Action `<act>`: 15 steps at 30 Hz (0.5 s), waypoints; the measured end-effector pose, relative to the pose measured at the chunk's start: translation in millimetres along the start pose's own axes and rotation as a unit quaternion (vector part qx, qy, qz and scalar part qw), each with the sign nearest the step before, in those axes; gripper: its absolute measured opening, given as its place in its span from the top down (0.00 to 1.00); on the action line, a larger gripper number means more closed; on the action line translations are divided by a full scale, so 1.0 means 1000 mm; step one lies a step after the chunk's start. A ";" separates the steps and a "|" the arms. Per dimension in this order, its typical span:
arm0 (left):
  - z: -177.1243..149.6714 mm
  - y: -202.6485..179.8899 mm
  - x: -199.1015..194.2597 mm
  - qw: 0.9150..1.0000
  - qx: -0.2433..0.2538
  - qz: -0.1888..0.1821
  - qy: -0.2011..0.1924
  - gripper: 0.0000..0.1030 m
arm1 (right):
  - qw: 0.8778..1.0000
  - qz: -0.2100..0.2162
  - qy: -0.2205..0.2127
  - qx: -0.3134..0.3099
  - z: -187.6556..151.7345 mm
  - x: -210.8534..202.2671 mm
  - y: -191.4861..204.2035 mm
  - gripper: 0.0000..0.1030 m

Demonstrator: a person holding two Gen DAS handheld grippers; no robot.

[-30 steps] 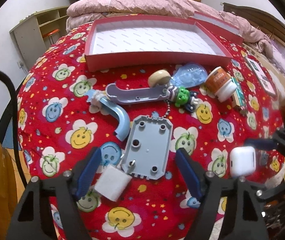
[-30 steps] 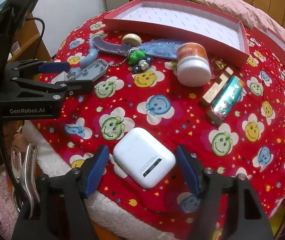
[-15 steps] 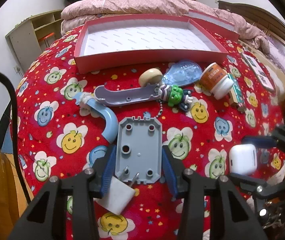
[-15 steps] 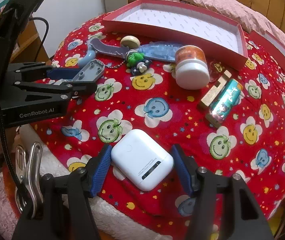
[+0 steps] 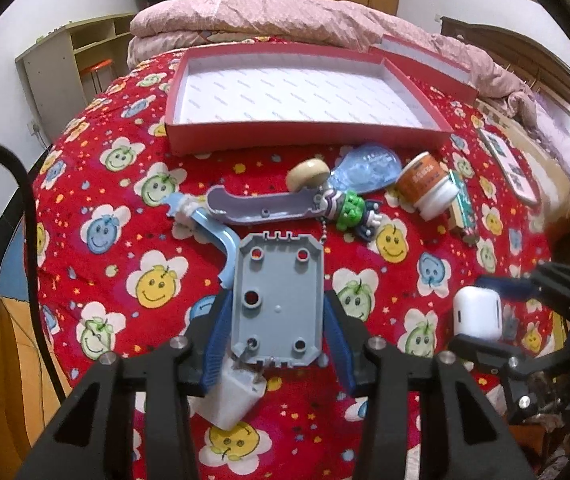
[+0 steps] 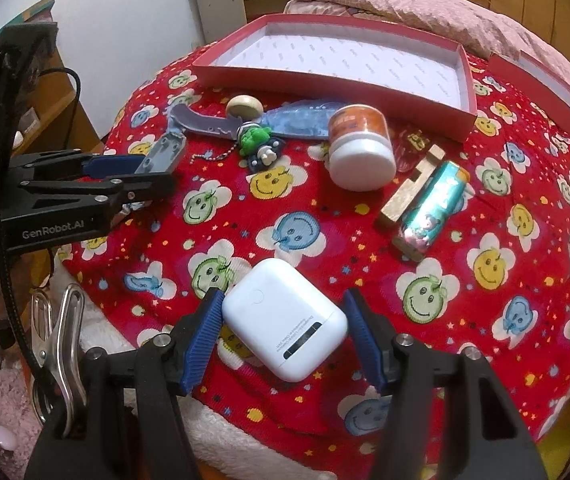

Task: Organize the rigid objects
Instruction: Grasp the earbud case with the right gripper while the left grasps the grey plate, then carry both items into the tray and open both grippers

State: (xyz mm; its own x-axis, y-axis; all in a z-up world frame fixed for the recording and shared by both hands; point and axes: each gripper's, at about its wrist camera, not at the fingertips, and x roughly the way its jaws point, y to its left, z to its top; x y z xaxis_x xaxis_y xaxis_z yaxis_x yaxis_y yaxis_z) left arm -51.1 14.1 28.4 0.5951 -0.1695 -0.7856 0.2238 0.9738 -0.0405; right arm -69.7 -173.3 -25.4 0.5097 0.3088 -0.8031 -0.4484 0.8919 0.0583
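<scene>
My left gripper (image 5: 279, 316) is shut on a grey plastic plate (image 5: 277, 296) with round holes and holds it just above the red smiley cloth; it also shows in the right wrist view (image 6: 163, 158). My right gripper (image 6: 285, 328) is shut on a white earbud case (image 6: 283, 324), which also shows in the left wrist view (image 5: 477, 312). An empty red tray (image 5: 189, 92) with a white floor lies at the far side. A white charger block (image 5: 231, 396) lies under my left fingers.
Between grippers and tray lie a blue curved piece (image 5: 213, 232), a grey skateboard-shaped part (image 5: 261, 208), a beige wheel (image 5: 308, 174), a green keychain figure (image 5: 351, 210), an orange jar with white lid (image 6: 359, 146), a wooden block and foil tube (image 6: 431, 208). A second red lid (image 5: 425, 60) lies at right.
My left gripper moved forward and closed on the grey plate, lifting it. My right gripper closed on the white earbud case.
</scene>
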 end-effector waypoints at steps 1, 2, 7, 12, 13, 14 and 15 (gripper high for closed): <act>0.001 0.000 -0.002 1.000 0.000 0.000 -0.002 0.54 | 1.000 0.000 -0.001 0.000 0.000 -0.001 0.000 0.40; 0.002 0.000 -0.004 1.000 0.000 0.000 -0.005 0.54 | 1.000 0.000 -0.003 -0.001 0.001 -0.001 0.000 0.40; 0.010 -0.002 -0.012 1.000 0.004 0.001 -0.015 0.54 | 1.000 0.000 -0.011 -0.003 0.011 -0.002 0.001 0.40; 0.027 -0.002 -0.018 1.000 0.005 0.001 -0.023 0.54 | 1.000 0.005 -0.024 -0.002 0.025 -0.006 0.000 0.40; 0.030 -0.003 -0.018 1.000 0.006 0.002 -0.025 0.54 | 1.000 0.007 -0.028 -0.002 0.028 -0.007 -0.001 0.40; 0.034 -0.003 -0.018 1.000 0.007 0.004 -0.027 0.54 | 0.999 0.008 -0.031 0.000 0.031 -0.009 -0.002 0.40; 0.037 -0.003 -0.018 1.000 0.007 0.004 -0.028 0.54 | 0.999 0.009 -0.034 0.000 0.034 -0.010 -0.004 0.40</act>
State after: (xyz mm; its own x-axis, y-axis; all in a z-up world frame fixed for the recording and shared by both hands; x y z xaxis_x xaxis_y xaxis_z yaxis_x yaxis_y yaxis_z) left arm -34.2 8.3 65.8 0.6389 -0.1702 -0.7502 0.2298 0.9729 -0.0250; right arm -48.0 -168.3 2.7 0.5504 0.3460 -0.7598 -0.4572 0.8864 0.0724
